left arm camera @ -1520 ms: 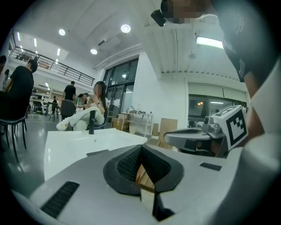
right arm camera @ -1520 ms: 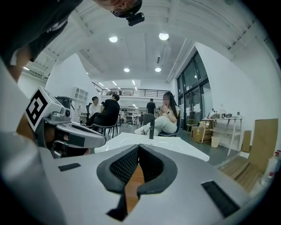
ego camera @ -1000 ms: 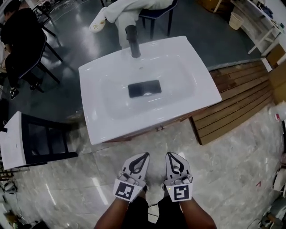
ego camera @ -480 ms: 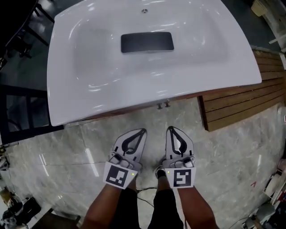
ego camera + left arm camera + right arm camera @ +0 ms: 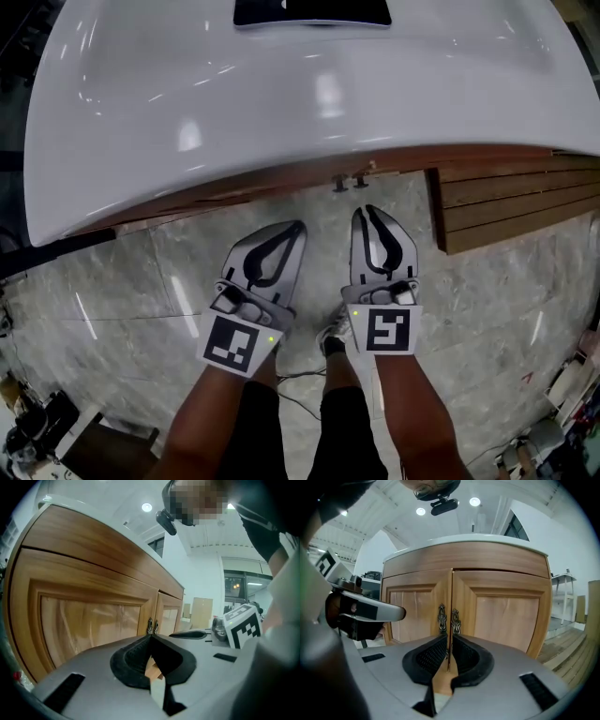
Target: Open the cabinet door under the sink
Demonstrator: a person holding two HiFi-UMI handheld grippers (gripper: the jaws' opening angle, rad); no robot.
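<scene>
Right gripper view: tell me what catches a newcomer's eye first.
The wooden cabinet fills the middle, both doors closed, with two ornate handles side by side at the seam. The right tool, shut and empty, aims at them from the bottom edge; the white sink caps the cabinet.

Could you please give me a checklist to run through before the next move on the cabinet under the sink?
1. Both cabinet doors closed, as a starting state: ok.
2. Pair of handles in view, straight ahead of right claw: ok.
3. That right claw open to take a handle: not ok, shut and empty.
4. Spare left claw clear of the doors: ok, shut, empty.
5. Whether the doors will swing freely: cannot tell.
</scene>
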